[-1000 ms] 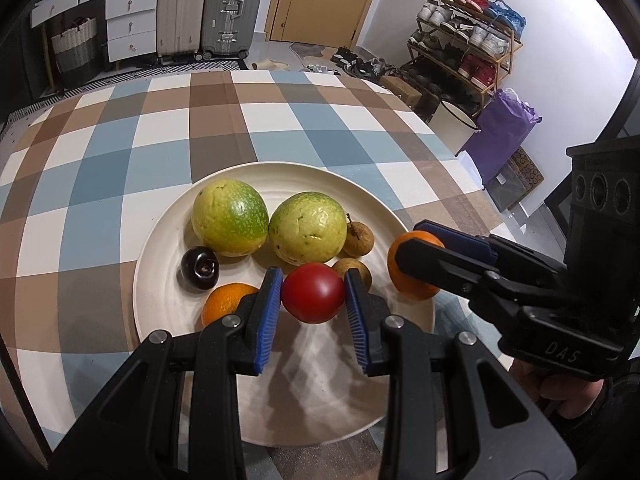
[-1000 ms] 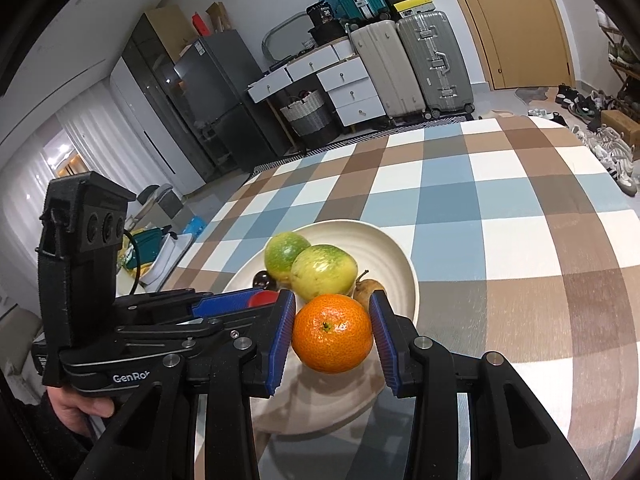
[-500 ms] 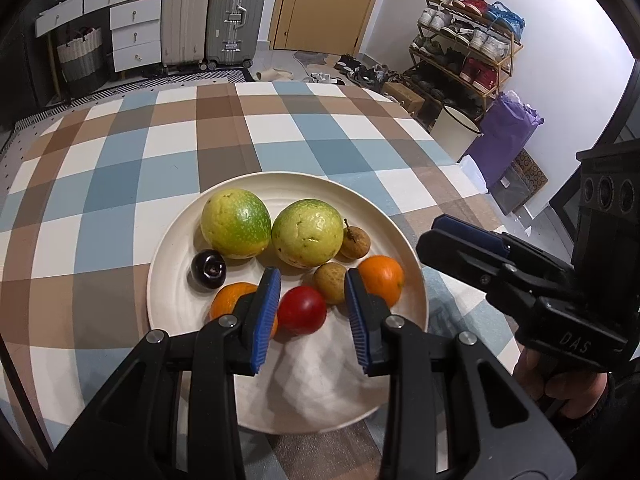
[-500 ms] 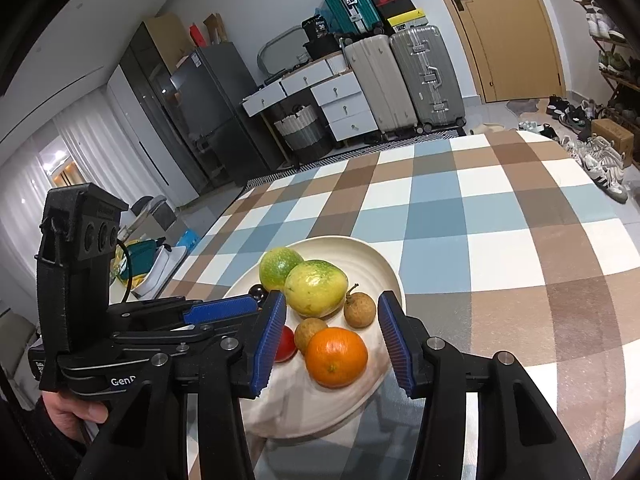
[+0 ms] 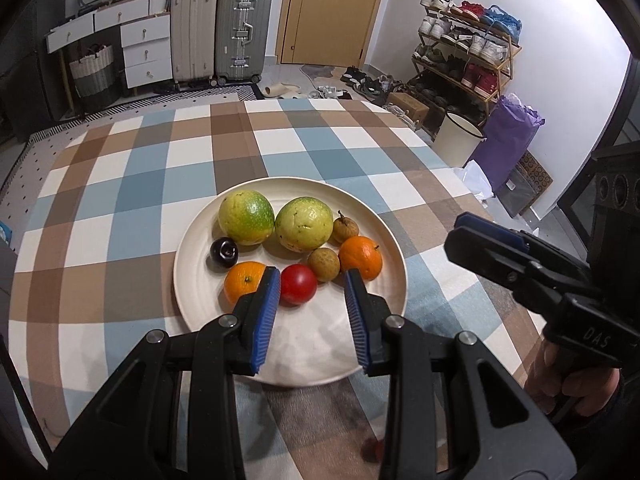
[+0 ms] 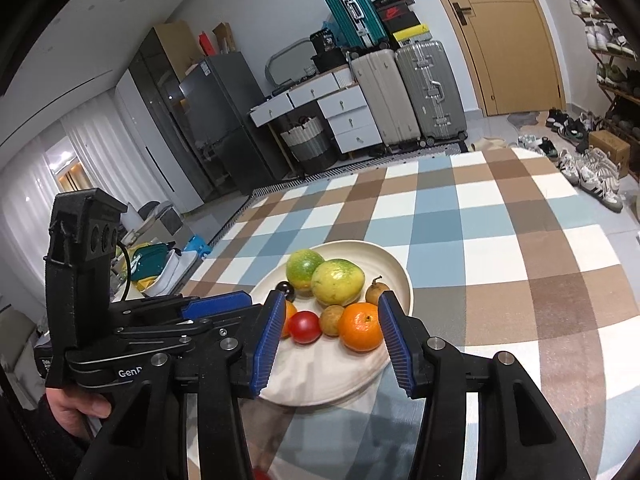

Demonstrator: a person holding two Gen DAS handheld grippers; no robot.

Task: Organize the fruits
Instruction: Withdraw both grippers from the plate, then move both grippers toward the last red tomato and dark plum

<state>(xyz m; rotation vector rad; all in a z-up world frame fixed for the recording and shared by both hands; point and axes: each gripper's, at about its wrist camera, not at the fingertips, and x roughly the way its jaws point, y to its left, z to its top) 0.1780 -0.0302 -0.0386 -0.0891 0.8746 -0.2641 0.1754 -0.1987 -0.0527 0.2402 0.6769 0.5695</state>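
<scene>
Eight fruits lie together on a round cream plate (image 5: 312,344), which sits on a table under a tablecloth (image 5: 120,184) checked in blue, brown and white. At the far side of the plate two large green-yellow fruits (image 5: 246,218) rest side by side and touching; a small brown longan with a stem (image 5: 346,228) sits just right of them, and a dark purple fruit (image 5: 224,252) lies near the plate's left side. Nearer the cameras runs a loose row: a left orange (image 5: 244,282), a red tomato (image 5: 298,284), a second longan (image 5: 323,265) and a right orange (image 5: 360,257); the second longan touches the right orange.

The left gripper (image 5: 312,276) hangs over the near part of the plate, its blue pads (image 5: 264,320) parted and clasping nothing; the tomato lies on the plate just past its left fingertip, free of both pads. The right gripper (image 6: 332,300) comes in from the plate's right side; its jaws are opening, and in its own view the right orange and the second longan show through the gap, resting on the plate and not pressed by either pad. The right hand (image 5: 572,384) wraps that gripper's handle; the left hand (image 6: 80,404) holds the other. Both grippers are above the plate and touch no fruit.
</scene>
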